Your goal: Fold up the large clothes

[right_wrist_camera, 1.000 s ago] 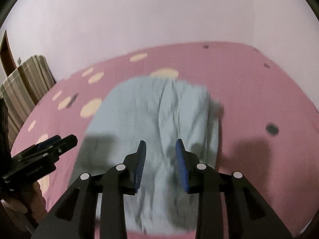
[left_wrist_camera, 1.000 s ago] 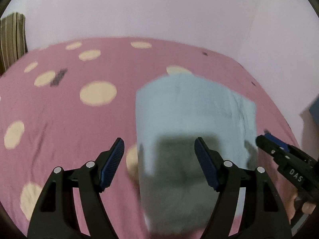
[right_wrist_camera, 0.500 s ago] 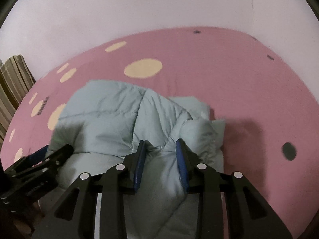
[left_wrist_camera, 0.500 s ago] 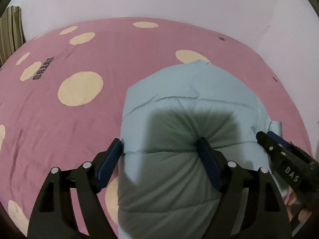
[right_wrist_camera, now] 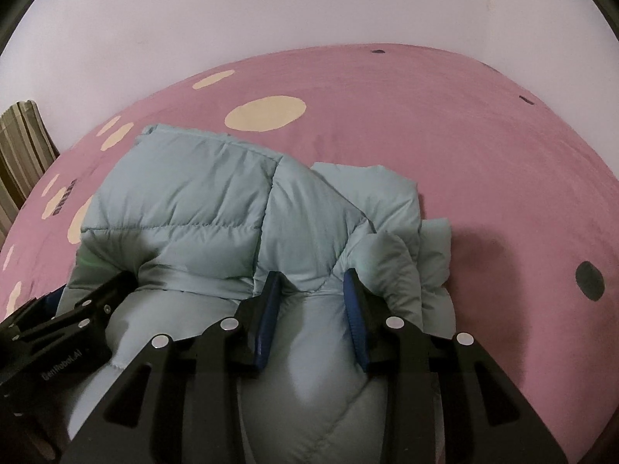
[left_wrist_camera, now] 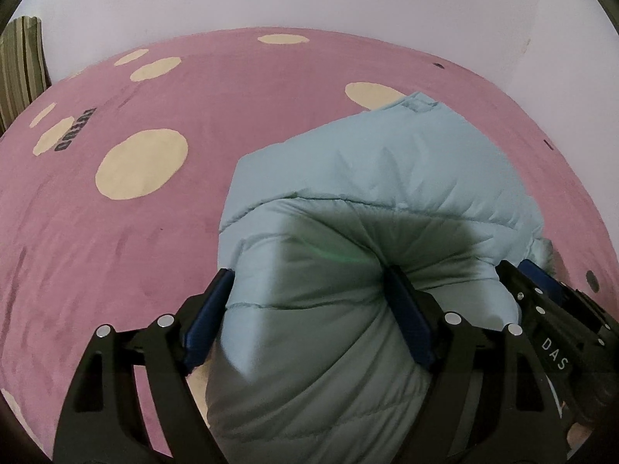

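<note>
Both claws [left_wrist_camera: 307, 311] lower, on jacket [left_wrist_camera: 387, 178]

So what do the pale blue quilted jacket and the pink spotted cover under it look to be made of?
The pale blue quilted jacket looks like thin woven nylon or polyester over puffy fill: stitched channels, slight sheen, soft bulges. The pink spotted cover looks like matte, short-napped fabric, perhaps microfibre or velour; darker brushed streaks suggest pile.
</note>
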